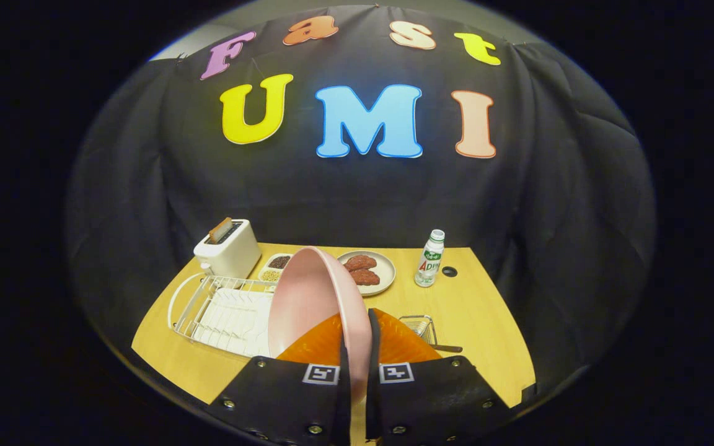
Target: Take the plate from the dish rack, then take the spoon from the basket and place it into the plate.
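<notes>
Pink plate clamped edgewise in tool, above dish rack

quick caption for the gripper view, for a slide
Gripper shut on the pink plate, held on edge above the table beside the dish rack.

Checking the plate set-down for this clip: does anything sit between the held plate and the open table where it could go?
The gripper is shut on the pink plate, held on edge just beyond the dish rack. Bare table lies beside the wire basket; nothing visible blocks it, though the plate hides the table directly behind it.
</notes>
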A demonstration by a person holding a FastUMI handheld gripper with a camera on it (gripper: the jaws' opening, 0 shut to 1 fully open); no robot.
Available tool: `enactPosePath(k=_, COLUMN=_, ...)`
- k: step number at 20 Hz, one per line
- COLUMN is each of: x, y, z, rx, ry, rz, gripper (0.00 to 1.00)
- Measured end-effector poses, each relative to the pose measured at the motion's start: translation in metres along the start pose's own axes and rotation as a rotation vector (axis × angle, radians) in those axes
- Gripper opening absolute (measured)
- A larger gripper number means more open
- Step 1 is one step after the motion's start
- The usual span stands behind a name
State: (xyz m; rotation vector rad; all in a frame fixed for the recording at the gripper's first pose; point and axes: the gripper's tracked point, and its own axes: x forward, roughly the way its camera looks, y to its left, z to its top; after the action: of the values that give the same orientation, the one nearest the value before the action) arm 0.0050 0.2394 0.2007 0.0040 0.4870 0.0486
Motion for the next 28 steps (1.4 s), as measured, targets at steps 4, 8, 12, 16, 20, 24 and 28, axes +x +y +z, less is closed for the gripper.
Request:
enactPosePath(k=4, x=-0.001, y=-0.013, z=-0.046, rx=0.043, ry=0.040, rz=0.070, gripper=0.09)
enactPosePath(k=8, x=-0.003, y=-0.020, z=-0.093, rx=0.204, ry=0.098, rz=0.171, gripper=0.09)
enactPosePath(k=12, x=-0.001, y=-0.027, z=-0.140, rx=0.273, ry=0.175, rz=0.244, gripper=0.09)
enactPosePath(k=16, x=0.010, y=-0.028, z=-0.188, rx=0.340, ry=0.266, rz=0.291, gripper=0.09)
enactPosePath(k=20, x=0.024, y=-0.023, z=-0.222, rx=0.424, ry=0.347, rz=0.322, gripper=0.09)
enactPosePath(k=24, x=0.037, y=-0.011, z=-0.243, rx=0.453, ry=0.399, rz=0.351, gripper=0.09)
enactPosePath(k=28, x=0.054, y=0.002, z=-0.256, rx=0.469, ry=0.433, rz=0.369, gripper=0.09)
